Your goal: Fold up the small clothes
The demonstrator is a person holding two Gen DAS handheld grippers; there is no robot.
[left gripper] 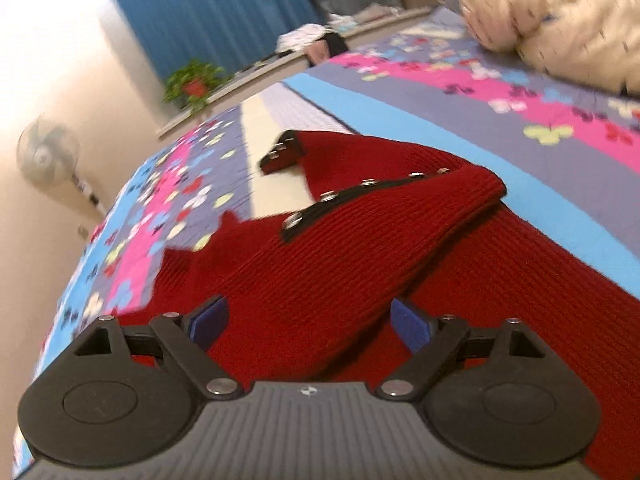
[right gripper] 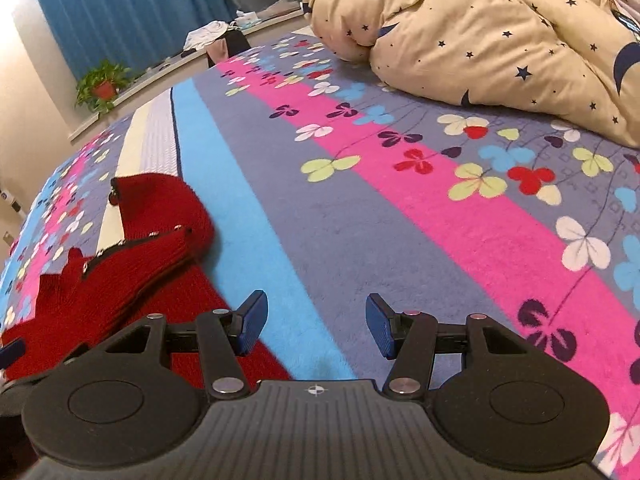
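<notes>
A red knitted garment [left gripper: 340, 248] lies on the flowered bedspread [left gripper: 440, 92], partly folded over itself. Its black placket with metal snaps [left gripper: 332, 200] faces up. My left gripper [left gripper: 310, 320] hangs just over the garment's near part, its blue pads wide apart and pressing on nothing. In the right wrist view the same red garment [right gripper: 132, 256] is at the lower left. My right gripper [right gripper: 316, 324] stands open to the right of it, over the light blue stripe [right gripper: 240, 220] of the bedspread [right gripper: 440, 208], with nothing between its fingers.
A cream duvet with dark stars [right gripper: 480, 40] is bunched at the far right of the bed. A potted plant [right gripper: 102, 86] and loose clothes [right gripper: 208, 36] sit on the ledge under the blue curtain [right gripper: 120, 8]. A standing fan [left gripper: 46, 154] is by the left wall.
</notes>
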